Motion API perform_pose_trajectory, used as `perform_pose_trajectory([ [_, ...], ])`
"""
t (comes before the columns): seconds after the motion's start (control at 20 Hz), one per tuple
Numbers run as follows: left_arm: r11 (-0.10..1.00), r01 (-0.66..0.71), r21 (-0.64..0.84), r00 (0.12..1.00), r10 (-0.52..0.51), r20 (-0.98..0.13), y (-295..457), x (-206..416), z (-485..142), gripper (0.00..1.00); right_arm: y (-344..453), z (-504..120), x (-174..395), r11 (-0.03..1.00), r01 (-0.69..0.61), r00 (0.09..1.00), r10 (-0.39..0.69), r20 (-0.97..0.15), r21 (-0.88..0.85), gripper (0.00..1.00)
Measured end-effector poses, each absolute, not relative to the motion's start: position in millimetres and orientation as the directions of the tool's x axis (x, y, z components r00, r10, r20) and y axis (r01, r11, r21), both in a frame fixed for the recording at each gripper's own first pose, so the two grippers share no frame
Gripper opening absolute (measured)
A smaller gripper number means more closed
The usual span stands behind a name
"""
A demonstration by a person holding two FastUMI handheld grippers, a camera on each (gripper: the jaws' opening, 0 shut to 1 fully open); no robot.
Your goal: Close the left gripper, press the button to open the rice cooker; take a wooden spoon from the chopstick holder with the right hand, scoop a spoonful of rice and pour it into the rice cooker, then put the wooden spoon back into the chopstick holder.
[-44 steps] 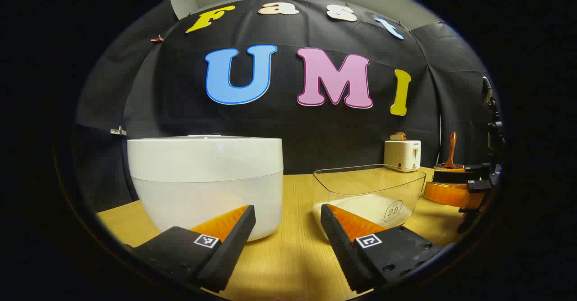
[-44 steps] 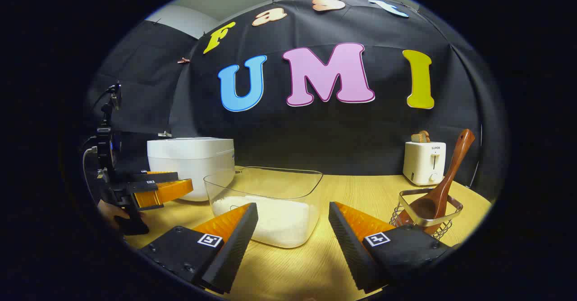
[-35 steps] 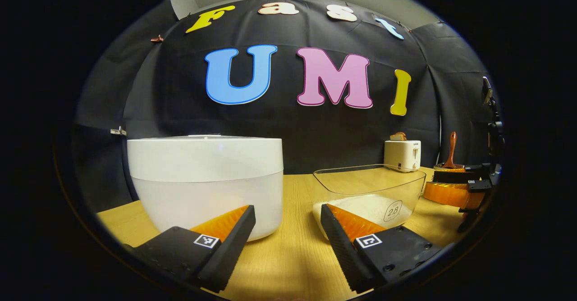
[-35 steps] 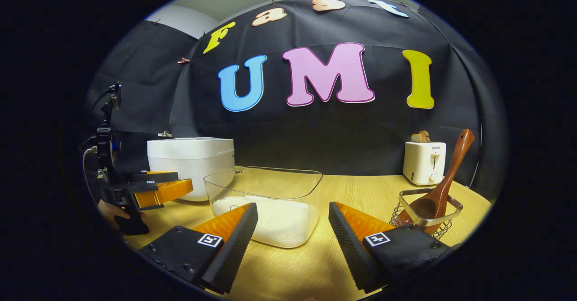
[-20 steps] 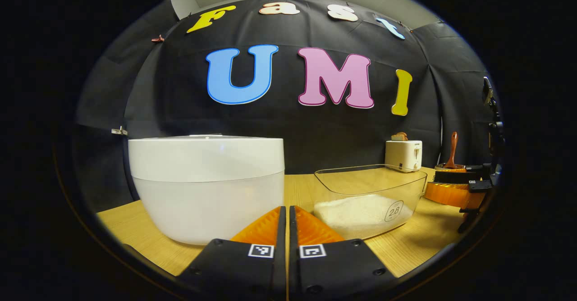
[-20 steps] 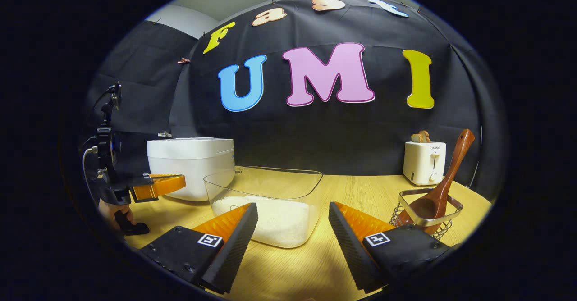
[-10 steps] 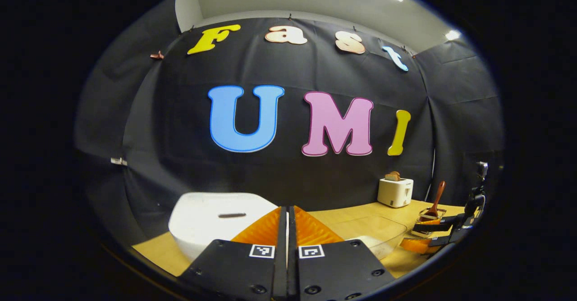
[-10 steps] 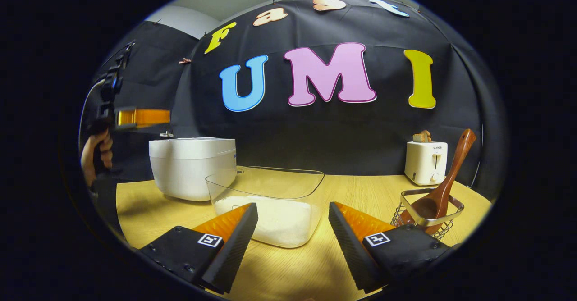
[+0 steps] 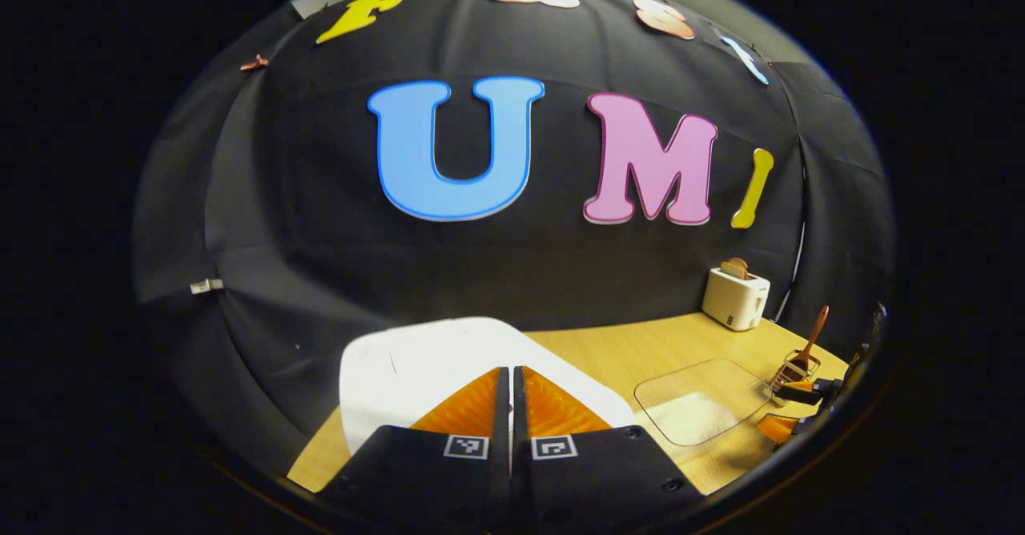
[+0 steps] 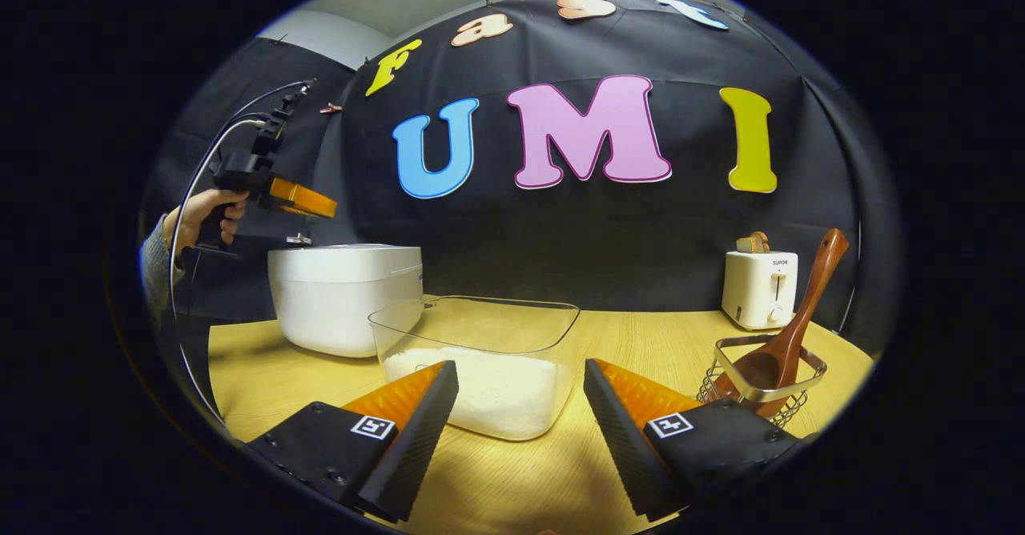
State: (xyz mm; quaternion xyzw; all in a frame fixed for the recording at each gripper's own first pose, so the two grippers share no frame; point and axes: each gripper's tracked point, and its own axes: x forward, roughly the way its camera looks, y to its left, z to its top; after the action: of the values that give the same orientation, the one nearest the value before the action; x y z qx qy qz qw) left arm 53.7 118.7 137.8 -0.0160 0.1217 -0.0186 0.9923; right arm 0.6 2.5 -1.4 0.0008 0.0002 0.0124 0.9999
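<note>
Left gripper view, left gripper (image 9: 511, 379) jaws pressed together, empty, above closed rice cooker (image 9: 416, 359), right gripper (image 10: 519, 399) jaws wide, empty, rice container (image 10: 480, 375) ahead, wooden spoon (image 10: 789, 327) in chopstick holder (image 10: 761, 379) on counter (image 10: 641, 335).

On the desk (image 10: 641, 335): 1 rice cooker (image 10: 344, 295), 1 clear tub of rice (image 10: 480, 367), 1 toaster (image 10: 759, 288), 1 chopstick holder (image 10: 761, 381), 1 wooden spoon (image 10: 789, 335).
</note>
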Motion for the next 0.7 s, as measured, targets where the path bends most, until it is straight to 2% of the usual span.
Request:
perform_pose_trajectory([
  [0.3, 1.000, 0.013, -0.016, 0.934, -0.018, -0.356, 128.1, 62.1, 109.7, 0.05, 2.2, -1.3, 0.6, 1.000, -0.025, 1.000, 0.025, 0.000, 0.002, 0.98],
  [0.55, 1.000, -0.009, 0.017, 0.944, 0.014, -0.330, 136.2, 66.7, 118.2, 0.05, 2.8, -1.2, 0.5, 1.000, -0.025, 1.000, 0.025, 0.000, 0.002, 0.98],
  [0.7, 1.000, -0.007, 0.031, 0.933, 0.017, -0.360, 136.7, 67.4, 108.9, 0.05, 3.0, -1.3, 0.5, 1.000, -0.025, 1.000, 0.025, 0.000, 0.002, 0.98],
])
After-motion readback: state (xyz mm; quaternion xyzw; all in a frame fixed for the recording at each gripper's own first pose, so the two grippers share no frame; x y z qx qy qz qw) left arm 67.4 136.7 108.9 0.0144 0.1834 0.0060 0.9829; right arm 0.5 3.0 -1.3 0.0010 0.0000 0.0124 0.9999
